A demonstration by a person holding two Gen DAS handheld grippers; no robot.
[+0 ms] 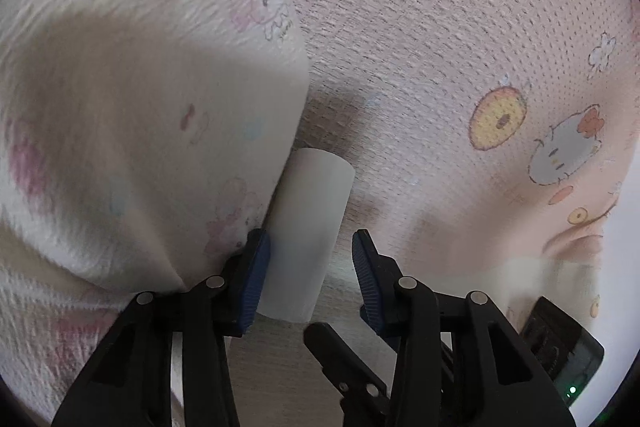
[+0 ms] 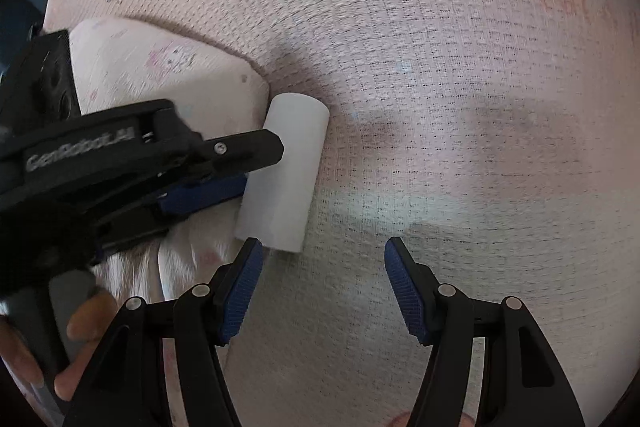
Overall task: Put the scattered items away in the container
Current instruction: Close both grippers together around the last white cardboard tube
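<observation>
Black left gripper (image 1: 310, 247) astride white roll (image 1: 308, 239)

A plain white cylinder (image 1: 308, 239) lies on its side, touching a cream pillow (image 1: 152, 131).

Pink waffle-knit bedcover (image 1: 420, 27) with cartoon cat and donut prints is carrying everything. A white cylinder roll (image 1: 308, 235) is lying on its side directly on it. A cream crinkled pillow (image 1: 140, 87) with faint pink cartoon prints is sitting on the cover too, its edge touching the roll's left side. Shadows are falling across cover and pillow
</observation>
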